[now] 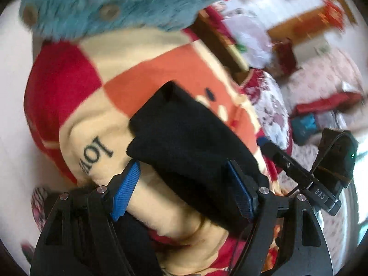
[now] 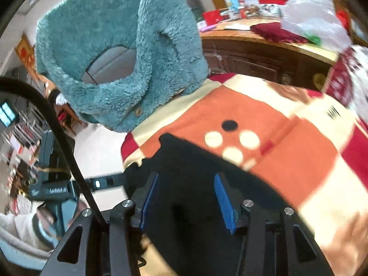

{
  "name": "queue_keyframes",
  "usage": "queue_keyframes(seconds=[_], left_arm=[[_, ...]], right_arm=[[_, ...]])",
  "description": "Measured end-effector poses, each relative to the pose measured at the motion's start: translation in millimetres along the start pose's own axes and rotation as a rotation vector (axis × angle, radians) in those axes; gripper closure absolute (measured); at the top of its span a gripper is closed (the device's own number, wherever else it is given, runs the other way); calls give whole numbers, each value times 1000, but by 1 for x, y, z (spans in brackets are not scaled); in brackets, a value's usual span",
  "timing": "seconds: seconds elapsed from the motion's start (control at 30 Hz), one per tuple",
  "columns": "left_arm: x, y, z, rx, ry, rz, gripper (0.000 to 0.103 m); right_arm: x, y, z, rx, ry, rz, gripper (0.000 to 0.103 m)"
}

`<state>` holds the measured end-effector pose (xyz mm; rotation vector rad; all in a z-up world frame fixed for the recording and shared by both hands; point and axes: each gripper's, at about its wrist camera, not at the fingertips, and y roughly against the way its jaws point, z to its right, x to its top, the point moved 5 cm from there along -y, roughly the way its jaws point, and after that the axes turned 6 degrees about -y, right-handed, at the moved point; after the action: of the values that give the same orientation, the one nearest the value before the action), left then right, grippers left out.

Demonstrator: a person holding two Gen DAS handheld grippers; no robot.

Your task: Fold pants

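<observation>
The black pants lie folded into a thick bundle on a red, orange and cream checkered blanket. My left gripper stands open over their near end. Its left blue pad is clear of the cloth, and the right pad sits against the bundle's edge. In the right wrist view the same black pants spread under my right gripper, which is open with dark cloth showing between its blue pads. The blanket runs off to the right.
A teal fleece jacket with buttons hangs over the blanket's far edge, also at the top as the jacket. A wooden cabinet stands behind. Floral bedding lies to the right. A sleeved hand holds the other gripper's handle.
</observation>
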<state>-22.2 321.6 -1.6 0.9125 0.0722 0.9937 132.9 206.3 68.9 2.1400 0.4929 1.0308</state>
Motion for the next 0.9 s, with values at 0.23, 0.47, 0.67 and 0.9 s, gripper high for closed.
queue_keyframes(seconds=[0.23,0.47,0.67,0.9], left_arm=[[3,-5,-7,12,73,-10,26],[23,-13,9,110,-76,9,72],[53,0,29,146,-252,115,88],[40,-13,-11,274,-231,71,88]], right_arm=[[12,-73,2,-42,154,-136,55],[7,-88,-2,-32,234,-151,77],[23,-64,2,-70,173,-46,96],[13,-91,10,-113,48,-23,95]])
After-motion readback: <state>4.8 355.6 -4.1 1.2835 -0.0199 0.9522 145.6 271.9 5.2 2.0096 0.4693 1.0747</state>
